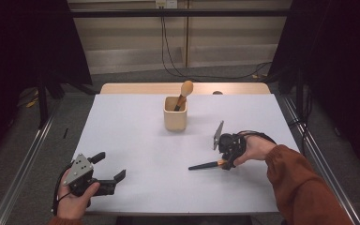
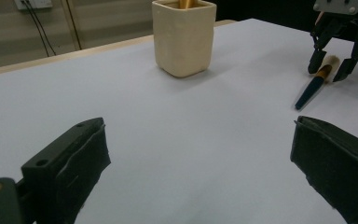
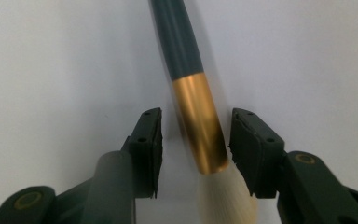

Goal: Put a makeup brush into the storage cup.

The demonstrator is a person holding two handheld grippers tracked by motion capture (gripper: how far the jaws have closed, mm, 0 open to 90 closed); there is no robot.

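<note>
Right gripper view: the right gripper (image 3: 193, 154) straddles a makeup brush (image 3: 186, 70) lying flat on the tabletop (image 1: 136, 140), jaws half closed w/ the gold ferrule (image 3: 200, 123) between them. Right pad looks touching or nearly so; left pad shows a clear gap, so no pinch yet. Brush sits near the right edge of the tabletop, dark handle pointing toward the left edge, bristles (image 3: 226, 196) at the gripper end. A cream cup (image 1: 175, 113) w/ another brush (image 1: 184, 93) stands toward the far edge, well apart. Left gripper (image 1: 108, 169) rests near the front-left corner, jaws spread wide, nothing between.

Judgement: to grip well, centre the ferrule btwn pads, keep off the bristles, close square so it doesn't roll, then lift level.
</note>
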